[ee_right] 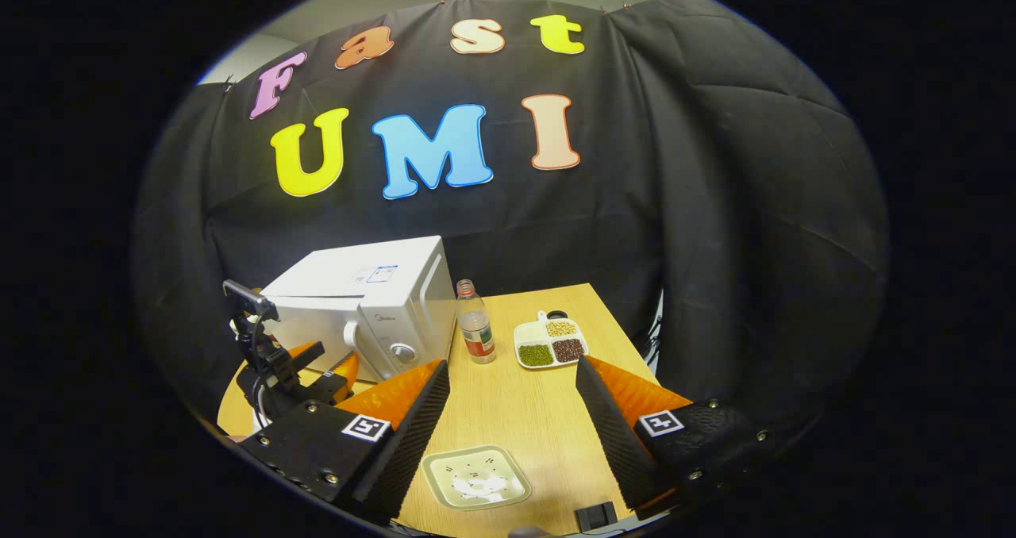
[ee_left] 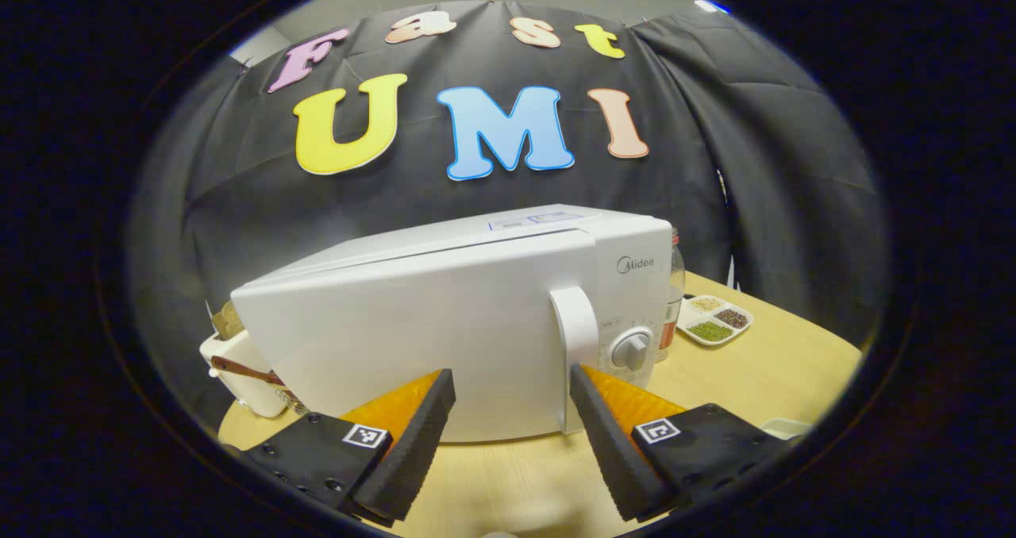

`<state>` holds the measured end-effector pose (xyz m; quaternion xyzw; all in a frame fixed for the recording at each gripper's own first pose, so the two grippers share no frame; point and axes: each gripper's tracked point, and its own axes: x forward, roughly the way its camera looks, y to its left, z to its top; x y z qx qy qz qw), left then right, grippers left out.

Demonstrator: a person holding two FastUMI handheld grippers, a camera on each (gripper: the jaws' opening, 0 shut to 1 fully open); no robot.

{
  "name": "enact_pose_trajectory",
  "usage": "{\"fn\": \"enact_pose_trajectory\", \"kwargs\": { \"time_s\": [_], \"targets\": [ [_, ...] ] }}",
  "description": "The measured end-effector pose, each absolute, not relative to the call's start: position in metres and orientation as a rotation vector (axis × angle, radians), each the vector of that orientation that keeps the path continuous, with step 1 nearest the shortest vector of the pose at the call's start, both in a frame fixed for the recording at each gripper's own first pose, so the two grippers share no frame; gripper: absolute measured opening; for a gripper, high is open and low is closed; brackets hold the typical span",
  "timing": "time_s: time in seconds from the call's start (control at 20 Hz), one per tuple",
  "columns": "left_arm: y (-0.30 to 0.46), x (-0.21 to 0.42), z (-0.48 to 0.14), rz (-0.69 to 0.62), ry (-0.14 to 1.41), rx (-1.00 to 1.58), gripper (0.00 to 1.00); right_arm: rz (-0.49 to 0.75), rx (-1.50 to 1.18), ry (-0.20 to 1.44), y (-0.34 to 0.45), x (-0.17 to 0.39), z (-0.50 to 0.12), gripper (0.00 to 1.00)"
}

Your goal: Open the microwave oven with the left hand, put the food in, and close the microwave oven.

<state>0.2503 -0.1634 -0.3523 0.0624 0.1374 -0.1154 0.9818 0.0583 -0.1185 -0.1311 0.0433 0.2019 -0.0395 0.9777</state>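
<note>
A white microwave oven [ee_left: 444,324] stands at the back left of a pale wooden table [ee_right: 524,403], its door shut, so no part of the task looks done yet: opening, loading and closing all remain.

The left gripper [ee_left: 512,411] hovers just in front of the microwave, jaws spread wide and holding nothing, aimed close to the vertical door handle [ee_left: 575,340]; a round dial [ee_left: 631,349] sits just beside the handle.

The right gripper [ee_right: 512,411] waits well apart from the microwave, nearer the table's front edge, jaws also spread and empty. Below it lies the food, a small square plate [ee_right: 475,477] with something pale on it.

Black cloth walls the booth behind the microwave. Just beside the microwave's right side stands a clear bottle [ee_right: 475,321]. Farther right sits a divided white dish [ee_right: 549,341] of green, dark and tan grains. At the microwave's left rests a cream container [ee_left: 238,363].
</note>
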Motion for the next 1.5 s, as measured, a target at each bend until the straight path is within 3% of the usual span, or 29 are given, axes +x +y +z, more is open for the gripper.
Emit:
{"fn": "enact_pose_trajectory", "kwargs": {
  "time_s": [0.3, 0.35, 0.4, 0.55, 0.65, 0.7, 0.85, 0.95, 1.0, 1.25, 1.5],
  "targets": [
    [-0.167, 0.251, -0.349, -0.215, 0.283, 0.138, 1.0, -0.038, 0.058, 0.413, -0.113, 0.052, -0.135, 0.98],
    [-0.163, 0.249, -0.349, -0.198, 0.287, 0.141, 0.95, -0.032, 0.062, 0.414, -0.112, 0.052, -0.135, 0.98],
    [-0.162, 0.244, -0.35, -0.184, 0.299, 0.145, 1.0, -0.02, 0.069, 0.414, -0.109, 0.049, -0.136, 0.98],
    [-0.166, 0.209, -0.336, -0.186, 0.308, 0.131, 1.0, 0.012, 0.061, 0.385, -0.111, 0.047, -0.129, 0.98],
    [-0.171, 0.182, -0.306, -0.195, 0.276, 0.125, 1.0, 0.036, 0.057, 0.353, -0.116, 0.043, -0.121, 0.98],
    [-0.175, 0.168, -0.288, -0.195, 0.256, 0.122, 0.95, 0.045, 0.052, 0.339, -0.121, 0.042, -0.117, 0.98],
    [-0.19, 0.126, -0.229, -0.179, 0.196, 0.081, 1.0, 0.077, 0.061, 0.29, -0.136, 0.035, -0.096, 0.98],
    [-0.201, 0.096, -0.187, -0.164, 0.167, 0.039, 0.94, 0.099, 0.066, 0.258, -0.15, 0.029, -0.085, 0.98],
    [-0.206, 0.082, -0.163, -0.165, 0.144, 0.017, 0.98, 0.107, 0.064, 0.24, -0.158, 0.025, -0.078, 0.98],
    [-0.214, 0.016, -0.059, -0.134, 0.034, 0.016, 1.0, 0.064, -0.023, 0.116, -0.199, 0.011, -0.031, 0.98],
    [-0.189, -0.02, 0.004, -0.053, -0.031, -0.064, 1.0, 0.065, 0.054, 0.056, -0.199, -0.005, -0.004, 0.98]
  ]
}}
